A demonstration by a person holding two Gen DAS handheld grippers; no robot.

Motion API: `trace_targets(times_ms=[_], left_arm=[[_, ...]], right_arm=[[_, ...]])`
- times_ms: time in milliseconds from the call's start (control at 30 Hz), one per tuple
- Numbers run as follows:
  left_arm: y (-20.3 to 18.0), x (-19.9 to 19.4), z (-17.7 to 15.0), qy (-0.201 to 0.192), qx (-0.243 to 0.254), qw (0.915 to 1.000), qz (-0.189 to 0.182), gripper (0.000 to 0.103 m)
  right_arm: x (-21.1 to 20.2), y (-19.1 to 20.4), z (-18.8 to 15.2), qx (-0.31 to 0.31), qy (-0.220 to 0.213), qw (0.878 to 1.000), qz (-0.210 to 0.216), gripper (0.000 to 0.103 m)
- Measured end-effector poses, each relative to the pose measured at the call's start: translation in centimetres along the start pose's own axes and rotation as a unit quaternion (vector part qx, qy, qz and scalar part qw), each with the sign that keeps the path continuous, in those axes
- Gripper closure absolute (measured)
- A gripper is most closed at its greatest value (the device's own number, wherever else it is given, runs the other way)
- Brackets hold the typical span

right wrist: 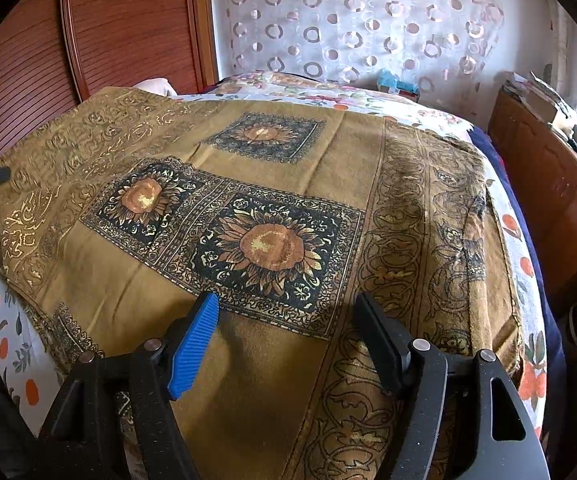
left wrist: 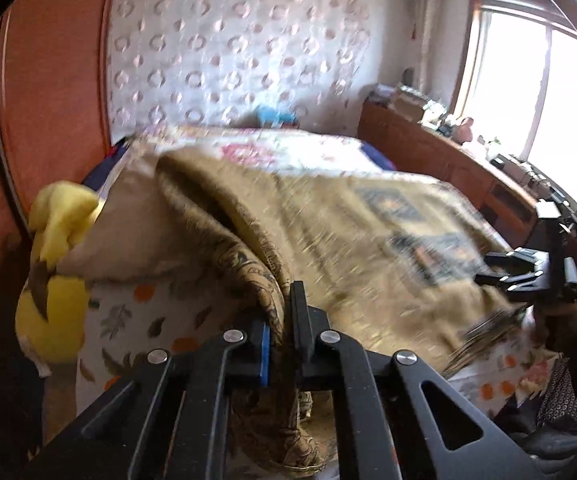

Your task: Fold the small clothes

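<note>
Through the left wrist camera: left gripper (left wrist: 284, 320) pinched tight on a raised edge of the ochre-gold woven cloth with dark sunflower panels (left wrist: 348, 232), jaws pressed together with the fabric squeezed between the blue pad and the black one, a loose tail hanging below. Rest of the cloth draped away over the bed's white sheet with orange fruit and leaf print (left wrist: 140, 312), blurred. Yellow plush toy (left wrist: 54, 272) at the bed's left side, beside the reddish wooden wardrobe door (left wrist: 48, 100). Right gripper (left wrist: 500, 276) visible at the far edge, dark and indistinct there. Through the right wrist camera: right gripper (right wrist: 288, 344) spread wide above the near part of the same cloth (right wrist: 272, 248), nothing between its jaws, whether touching the fabric not clear. Cloth spread mostly flat across the bed, scroll-patterned border (right wrist: 440, 248) running down the right side, a few soft ripples. Judged soft, light and limp, likely to sag and slide rather than hold a crease; best taken at corners or along the border hem, both ends gripped, to keep the fold square.
</note>
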State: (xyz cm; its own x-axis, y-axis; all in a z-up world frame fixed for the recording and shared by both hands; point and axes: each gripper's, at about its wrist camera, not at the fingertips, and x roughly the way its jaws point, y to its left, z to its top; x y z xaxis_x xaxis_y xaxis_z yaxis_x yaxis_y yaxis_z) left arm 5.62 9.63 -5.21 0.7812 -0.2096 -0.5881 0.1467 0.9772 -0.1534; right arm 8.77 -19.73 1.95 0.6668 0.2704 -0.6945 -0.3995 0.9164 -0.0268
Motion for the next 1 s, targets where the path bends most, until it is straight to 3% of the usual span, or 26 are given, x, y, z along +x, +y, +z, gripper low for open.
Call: trace_targets(times_ms=[233, 500, 933, 1000], left_arm=[[-3.5, -0.4, 3.7, -0.038, 0.030, 0.9982, -0.036, 0.095], [-9.6, -0.1, 8.8, -0.074, 0.082, 0.9899, -0.089, 0.095], [-19.3, 2.0, 12.7, -0.066, 0.152, 0.9721, -0.166, 0.095], [-20.8, 2.0, 12.5, -0.063, 0.168, 0.9720, -0.152, 0.095]], right_arm=[[-0.3, -0.5, -0.2, 0.007, -0.005, 1.000, -0.015, 0.030], [-4.8, -3.2, -1.6, 0.050, -0.058, 0.996, -0.034, 0.030], [-9.0, -4.9, -4.9, 0.077, -0.091, 0.991, -0.053, 0.030], [-9.2, -4.7, -5.3, 0.079, -0.094, 0.991, -0.052, 0.030]])
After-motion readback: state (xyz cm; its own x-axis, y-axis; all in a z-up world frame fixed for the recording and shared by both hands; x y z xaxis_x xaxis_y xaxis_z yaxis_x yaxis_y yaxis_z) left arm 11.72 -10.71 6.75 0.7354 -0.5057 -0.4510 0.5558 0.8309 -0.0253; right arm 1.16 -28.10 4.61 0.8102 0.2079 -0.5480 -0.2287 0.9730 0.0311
